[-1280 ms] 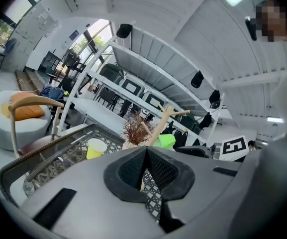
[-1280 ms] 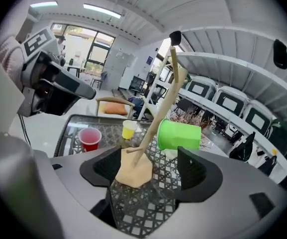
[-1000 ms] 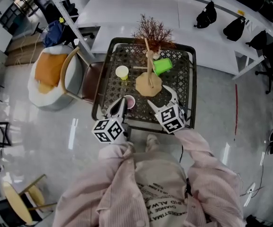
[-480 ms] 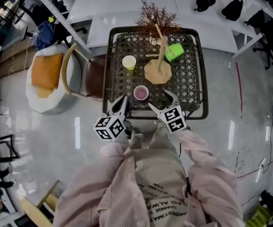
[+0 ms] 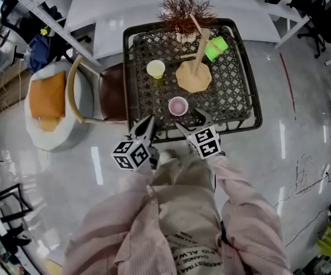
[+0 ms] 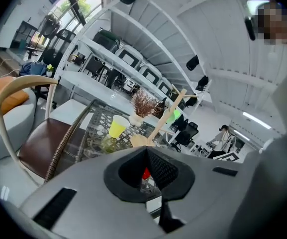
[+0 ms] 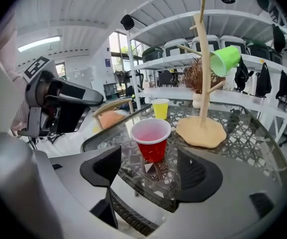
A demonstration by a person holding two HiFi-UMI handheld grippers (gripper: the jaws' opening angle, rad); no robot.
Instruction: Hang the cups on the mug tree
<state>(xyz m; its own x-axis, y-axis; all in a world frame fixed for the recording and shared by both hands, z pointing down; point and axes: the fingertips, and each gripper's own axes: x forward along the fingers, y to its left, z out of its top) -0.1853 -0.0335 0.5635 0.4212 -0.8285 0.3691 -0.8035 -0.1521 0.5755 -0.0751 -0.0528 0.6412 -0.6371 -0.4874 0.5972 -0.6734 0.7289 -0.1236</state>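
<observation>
**Fingers, left gripper** [image 6: 145, 151]: drawn together, only a narrow slit between them, nothing held. A sliver of red shows through the slit from beyond. The gripper hangs at the near edge of the worktop [image 5: 251, 118], close to the person's body.

**Fingers, right gripper** [image 7: 150, 168]: spread wide, empty. They point at the red cup, which stands ahead of them on the line between the tips and is touched by neither.

**Chair** [image 5: 105, 93]: brown seat, curved pale backrest, drawn up at the worktop's left side. Not part of the task.

**Yellow cup** [image 5: 155, 69]: upright, mouth up, on the left part of the lattice-patterned worktop, well apart from both grippers. Not hung.

**Red cup** [image 7: 151, 139]: upright, mouth up, pale inside. It is the nearest cup to the person and stands between the yellow cup and the mug tree's base. Not hung.

**Mug tree** [image 7: 201, 73]: pale wooden pole with bare side pegs on a flat round base, standing right of centre.

**Green cup** [image 7: 226, 59]: tilted on a right-hand peg of the tree, clear of the worktop. Counted as hung.

**Dried plant** [image 5: 182, 13]: in a small pot at the far edge, behind the tree.

**Progress, as judged:** one cup of three is done and two remain. The red cup looks like the next item, since the open right fingers face it. No grasp has begun.
</observation>
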